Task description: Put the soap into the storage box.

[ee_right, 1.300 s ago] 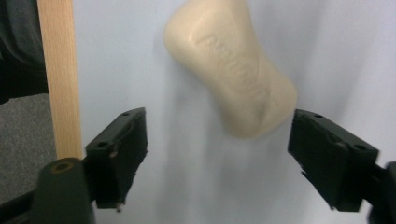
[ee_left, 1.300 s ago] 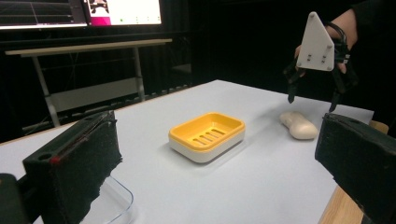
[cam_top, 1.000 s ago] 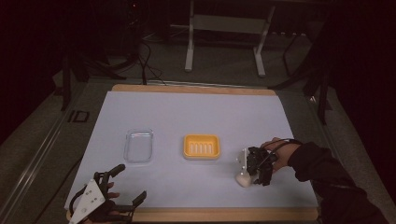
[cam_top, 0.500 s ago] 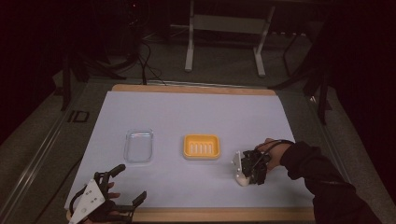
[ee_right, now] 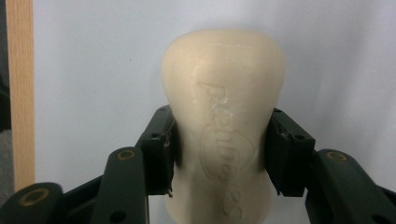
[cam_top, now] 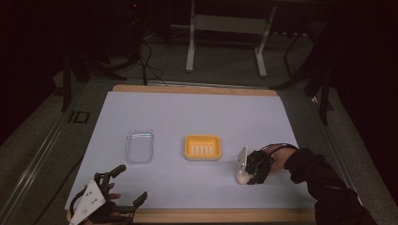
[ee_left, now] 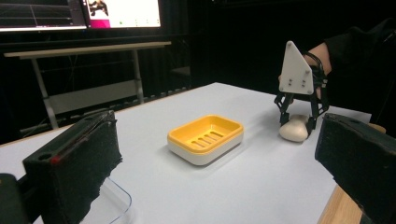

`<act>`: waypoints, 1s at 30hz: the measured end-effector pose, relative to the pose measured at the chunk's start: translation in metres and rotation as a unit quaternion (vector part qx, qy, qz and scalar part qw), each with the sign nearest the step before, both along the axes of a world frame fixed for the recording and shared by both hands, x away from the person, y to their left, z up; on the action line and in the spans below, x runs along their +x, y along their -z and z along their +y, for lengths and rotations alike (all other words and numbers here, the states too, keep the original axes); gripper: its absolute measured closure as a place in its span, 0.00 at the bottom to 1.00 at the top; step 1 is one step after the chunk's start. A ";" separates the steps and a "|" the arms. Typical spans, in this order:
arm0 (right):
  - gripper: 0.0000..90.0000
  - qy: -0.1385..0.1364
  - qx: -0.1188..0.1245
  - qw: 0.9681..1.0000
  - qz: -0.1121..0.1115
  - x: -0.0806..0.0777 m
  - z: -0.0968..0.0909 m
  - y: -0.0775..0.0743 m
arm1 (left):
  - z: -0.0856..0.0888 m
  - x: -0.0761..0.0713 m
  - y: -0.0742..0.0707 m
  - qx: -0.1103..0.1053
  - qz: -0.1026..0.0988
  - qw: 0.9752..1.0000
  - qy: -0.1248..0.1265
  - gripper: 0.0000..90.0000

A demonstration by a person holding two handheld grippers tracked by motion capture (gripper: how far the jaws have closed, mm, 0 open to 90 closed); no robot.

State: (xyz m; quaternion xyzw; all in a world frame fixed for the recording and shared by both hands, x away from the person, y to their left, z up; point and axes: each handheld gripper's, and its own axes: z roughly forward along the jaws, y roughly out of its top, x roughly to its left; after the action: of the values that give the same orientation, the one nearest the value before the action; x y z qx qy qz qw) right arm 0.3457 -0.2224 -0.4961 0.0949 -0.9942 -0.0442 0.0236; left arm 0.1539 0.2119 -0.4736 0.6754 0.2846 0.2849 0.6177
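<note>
White sheeting (cam_top: 197, 112) covers the table, with dark floor beyond. Left to right: the left gripper (cam_top: 123, 186), jaws apart and empty, at the near-left corner; a clear plastic lid (cam_top: 140, 146); an orange soap dish (cam_top: 202, 147); and the right gripper (cam_top: 248, 177), whose jaws have just been closing and are now clamped on the cream soap bar (ee_right: 223, 116), which lies on the sheet just right of the dish. The grasp looks made, so a lift can follow. Open sheet separates bar and dish; the wooden table edge (ee_right: 18, 93) runs close beside the bar.
</note>
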 end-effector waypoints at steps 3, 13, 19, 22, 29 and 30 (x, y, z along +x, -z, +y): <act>0.55 0.012 0.002 1.000 0.009 0.001 -0.001 -0.001 | -0.001 0.000 0.000 0.000 0.000 1.000 0.000 0.00; 0.55 0.049 0.029 0.998 0.008 0.006 -0.010 -0.018 | -0.002 0.001 0.000 0.003 0.002 1.000 0.004 0.00; 0.55 0.060 0.053 0.997 0.003 0.005 -0.015 -0.036 | -0.005 0.001 0.000 0.008 0.001 1.000 0.013 0.00; 0.55 0.065 0.059 0.996 0.000 0.005 -0.015 -0.041 | -0.006 0.001 0.000 0.007 0.000 1.000 0.016 0.00; 0.55 0.075 0.067 0.995 0.004 0.006 -0.013 -0.052 | -0.006 0.005 0.000 0.005 0.000 1.000 0.023 0.00; 0.55 0.077 0.066 0.995 0.002 0.006 -0.012 -0.053 | -0.007 0.005 0.000 0.005 0.000 1.000 0.024 0.00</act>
State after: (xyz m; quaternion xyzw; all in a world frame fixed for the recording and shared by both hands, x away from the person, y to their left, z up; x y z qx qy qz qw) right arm 0.3517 -0.2342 -0.4434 0.0193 -0.9934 -0.1117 0.0163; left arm 0.1593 0.2049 -0.4732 0.6853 0.2671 0.2714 0.6208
